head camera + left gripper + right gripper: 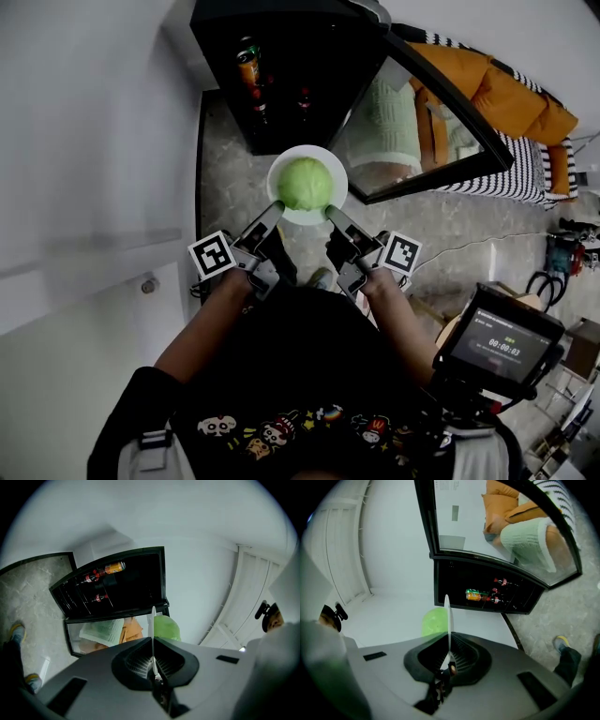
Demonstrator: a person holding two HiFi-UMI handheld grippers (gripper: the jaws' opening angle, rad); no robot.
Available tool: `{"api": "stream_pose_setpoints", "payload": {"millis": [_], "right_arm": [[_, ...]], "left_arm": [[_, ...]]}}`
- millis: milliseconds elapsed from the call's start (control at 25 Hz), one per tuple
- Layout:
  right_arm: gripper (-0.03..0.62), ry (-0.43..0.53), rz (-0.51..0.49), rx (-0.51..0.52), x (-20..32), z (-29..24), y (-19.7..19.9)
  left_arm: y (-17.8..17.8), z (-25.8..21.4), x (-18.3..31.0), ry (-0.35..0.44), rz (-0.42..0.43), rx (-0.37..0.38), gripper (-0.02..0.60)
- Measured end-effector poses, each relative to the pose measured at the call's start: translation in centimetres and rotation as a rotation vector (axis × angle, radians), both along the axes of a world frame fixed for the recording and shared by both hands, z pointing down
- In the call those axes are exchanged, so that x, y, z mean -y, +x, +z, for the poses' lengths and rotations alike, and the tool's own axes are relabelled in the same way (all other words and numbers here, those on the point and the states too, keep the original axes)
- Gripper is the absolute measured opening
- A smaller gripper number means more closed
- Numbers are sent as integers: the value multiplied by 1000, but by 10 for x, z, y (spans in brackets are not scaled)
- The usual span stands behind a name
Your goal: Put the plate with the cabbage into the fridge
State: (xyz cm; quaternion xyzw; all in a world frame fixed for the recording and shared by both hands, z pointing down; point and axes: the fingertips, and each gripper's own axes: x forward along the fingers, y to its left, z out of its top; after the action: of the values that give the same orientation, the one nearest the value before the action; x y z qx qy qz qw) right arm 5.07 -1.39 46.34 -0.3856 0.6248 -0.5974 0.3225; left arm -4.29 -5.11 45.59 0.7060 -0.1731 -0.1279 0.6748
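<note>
Head view: left claw [277,207], right claw [329,212] grip plate [280,165] under cabbage [305,183]

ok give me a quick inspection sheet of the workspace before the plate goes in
surface: speckled floor; no table seen
job's things: white plate carrying the cabbage, held in front of the open fridge; glass door swung wide
clutter: drink can and bottles on the fridge shelves
grippers: left gripper and right gripper each shut on the plate's rim
cables: thin cable on the floor at right
surroundings: white wall; timer screen
</note>
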Motion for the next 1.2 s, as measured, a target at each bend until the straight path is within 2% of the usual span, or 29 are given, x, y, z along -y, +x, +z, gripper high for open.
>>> {"api": "stream_pose_setpoints", "payload": {"millis": [1200], "right_arm": [[20,-42,36,-7,-2,6,4]], "left_arm": [[6,8,3,-24,59,5,12]]}}
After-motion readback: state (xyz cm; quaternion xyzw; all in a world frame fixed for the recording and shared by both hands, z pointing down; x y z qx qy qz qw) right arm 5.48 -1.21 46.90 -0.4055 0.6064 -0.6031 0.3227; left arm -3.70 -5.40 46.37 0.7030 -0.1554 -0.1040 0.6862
